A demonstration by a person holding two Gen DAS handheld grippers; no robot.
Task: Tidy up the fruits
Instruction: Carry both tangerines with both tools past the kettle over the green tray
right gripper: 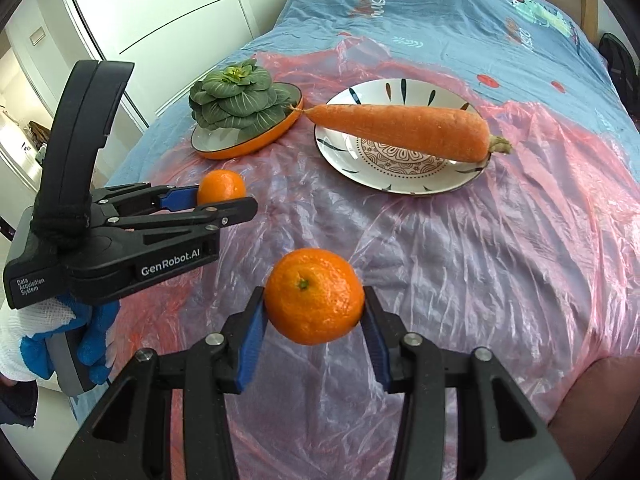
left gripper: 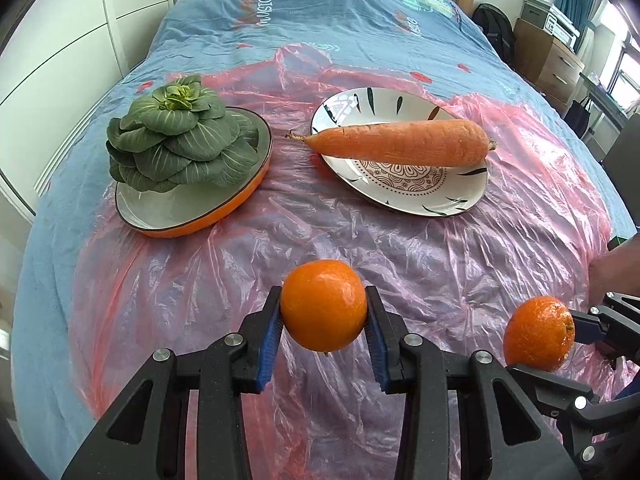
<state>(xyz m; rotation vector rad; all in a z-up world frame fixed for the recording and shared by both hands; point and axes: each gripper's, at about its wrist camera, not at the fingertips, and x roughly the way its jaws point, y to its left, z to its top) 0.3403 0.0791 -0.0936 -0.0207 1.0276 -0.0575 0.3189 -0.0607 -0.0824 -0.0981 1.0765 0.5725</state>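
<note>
Two tangerines are clamped above the pink plastic sheet [left gripper: 400, 248]: the left gripper [left gripper: 323, 316] grips the smooth tangerine [left gripper: 323, 305] at lower centre; the right gripper [right gripper: 314, 312] pinches the stemmed tangerine [right gripper: 314, 296]. A carrot [left gripper: 400, 143] lies across the white plate [left gripper: 460, 196] above.

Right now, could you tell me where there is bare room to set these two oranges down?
Free: the pink plastic sheet in front of both plates, and the near part of the orange dish before the greens. Crowded: the patterned plate, spanned by the carrot.
</note>
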